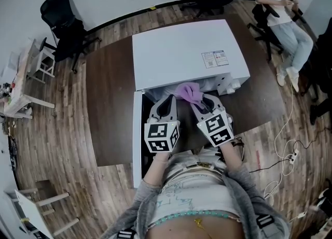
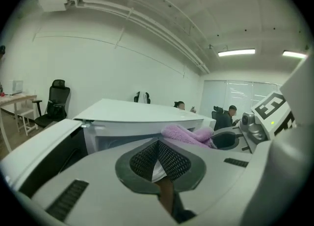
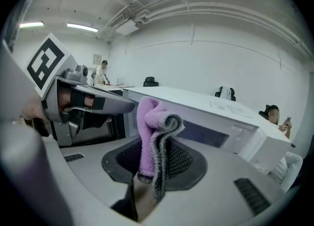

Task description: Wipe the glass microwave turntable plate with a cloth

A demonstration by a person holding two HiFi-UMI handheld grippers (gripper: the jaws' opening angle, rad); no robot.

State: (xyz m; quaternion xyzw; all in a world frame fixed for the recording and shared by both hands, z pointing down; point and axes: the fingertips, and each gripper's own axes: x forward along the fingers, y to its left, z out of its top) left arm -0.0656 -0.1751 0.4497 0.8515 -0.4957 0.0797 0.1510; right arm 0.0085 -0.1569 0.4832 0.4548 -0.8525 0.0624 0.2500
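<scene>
- Head view: we see the cloth (image 1: pixel 188 92), a lilac bunch, at the tips of the right gripper (image 1: pixel 201 101). The left gripper (image 1: pixel 167 100) is just beside it, and both face the microwave (image 1: pixel 181 51).
- Left gripper view: our left jaws are pressed together (nothing clearly held). The cloth (image 2: pixel 184 135) lies just right of them, stretched sideways.
- Right gripper view: the jaws pinch the cloth (image 3: pixel 152 127), fluffy lilac with a grey edge. Its long axis is upright and its folded top curls right.

Wood-plank floor (image 1: pixel 62 139) all round, with a dark brown table (image 1: pixel 109 103) in the middle. Black office chairs (image 1: pixel 59 23) by the white wall (image 2: pixel 98 58), a white desk (image 1: pixel 18 93) at far left. Down at right, a power strip (image 1: pixel 294 156). Strip lights (image 2: pixel 236 52) lit on the ceiling; bright windows (image 2: pixel 240 90) at the far end.
</scene>
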